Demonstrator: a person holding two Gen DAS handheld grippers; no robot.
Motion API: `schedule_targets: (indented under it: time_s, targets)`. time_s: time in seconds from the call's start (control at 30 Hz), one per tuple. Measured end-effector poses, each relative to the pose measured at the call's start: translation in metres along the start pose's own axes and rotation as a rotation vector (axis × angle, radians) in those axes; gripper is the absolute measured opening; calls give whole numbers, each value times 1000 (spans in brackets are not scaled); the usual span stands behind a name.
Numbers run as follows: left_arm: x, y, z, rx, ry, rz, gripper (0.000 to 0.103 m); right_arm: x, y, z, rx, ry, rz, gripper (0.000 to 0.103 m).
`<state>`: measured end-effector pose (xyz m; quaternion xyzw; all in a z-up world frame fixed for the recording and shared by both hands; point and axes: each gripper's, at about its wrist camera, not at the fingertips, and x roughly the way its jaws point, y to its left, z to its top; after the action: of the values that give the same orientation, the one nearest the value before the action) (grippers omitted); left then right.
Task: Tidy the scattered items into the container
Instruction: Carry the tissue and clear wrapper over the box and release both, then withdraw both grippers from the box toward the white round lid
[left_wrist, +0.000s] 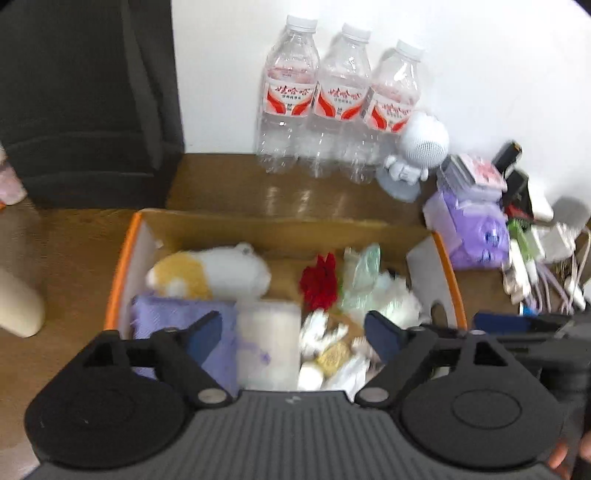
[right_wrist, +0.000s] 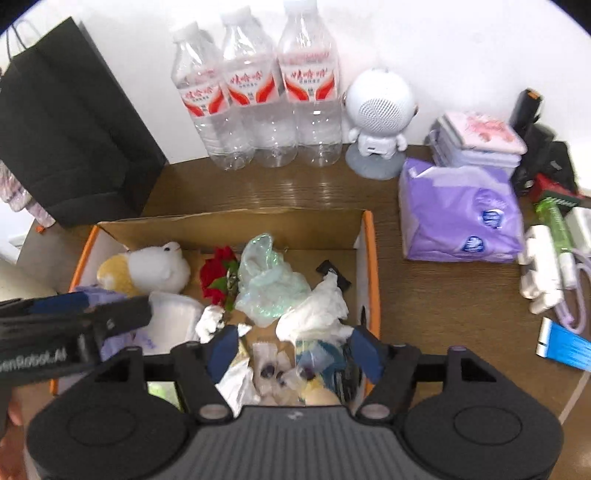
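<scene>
An orange-rimmed cardboard box (left_wrist: 122, 269) (right_wrist: 373, 273) stands on the wooden table and holds a white-and-yellow plush toy (left_wrist: 221, 273) (right_wrist: 159, 269), a red flower (left_wrist: 319, 282) (right_wrist: 218, 277), a green plastic bag (left_wrist: 362, 273) (right_wrist: 266, 284), crumpled white tissue (right_wrist: 317, 310), a purple cloth (left_wrist: 173, 317), a white pack (left_wrist: 269, 339) and small wrapped bits. My left gripper (left_wrist: 293, 332) hangs open over the box's left half, with nothing pinched. Over the right half my right gripper (right_wrist: 294, 345) is open too, its pads clear of the items below. Each gripper shows at the edge of the other's view.
Three water bottles (right_wrist: 258, 99) and a white robot-shaped speaker (right_wrist: 378, 110) stand against the back wall. A black paper bag (right_wrist: 66, 129) is at the left. Right of the box lie a purple tissue pack (right_wrist: 458, 210), stacked small cases (right_wrist: 480, 136), chargers and cables (right_wrist: 546, 266).
</scene>
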<state>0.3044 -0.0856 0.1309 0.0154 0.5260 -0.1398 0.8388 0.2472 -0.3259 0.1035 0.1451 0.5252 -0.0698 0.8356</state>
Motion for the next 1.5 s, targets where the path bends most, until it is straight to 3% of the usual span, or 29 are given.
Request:
schedule_targets:
  time_s: [0.1,0.23,0.57,0.7,0.8,1.0,1.23,1.33,1.5]
  targets:
    - [-31,-1,-6,27,15,46,101,-29,10,-6,-11,16,-30,83]
    - [-73,-2,-18,62,2,114,103,-67,23,-15,-25,22,-42,87]
    - [-147,3,-48,63,-86,127,103,-136,49,-41,-46,-19,-40,91]
    - [-142,4,-67,77,-136,98,103,-138,52,-55,-70,-50,-60,92]
    - [-127,5,-88,94,-192,133,103,-129,49,-67,-71,-106,-61,92]
    - [-107,5,-146,117,-498,184,103,-101,43,-110,-99,-339,-10,92]
    - [-80,11,-202,78,-761,161,103,-60,30,-170,-67,-593,55,93]
    - [-63,11,-231,111,-814,156,103,-39,27,-196,-98,-643,54,93]
    - [-50,10,-246,136,-803,149,103,-22,27,-209,-97,-632,25,93]
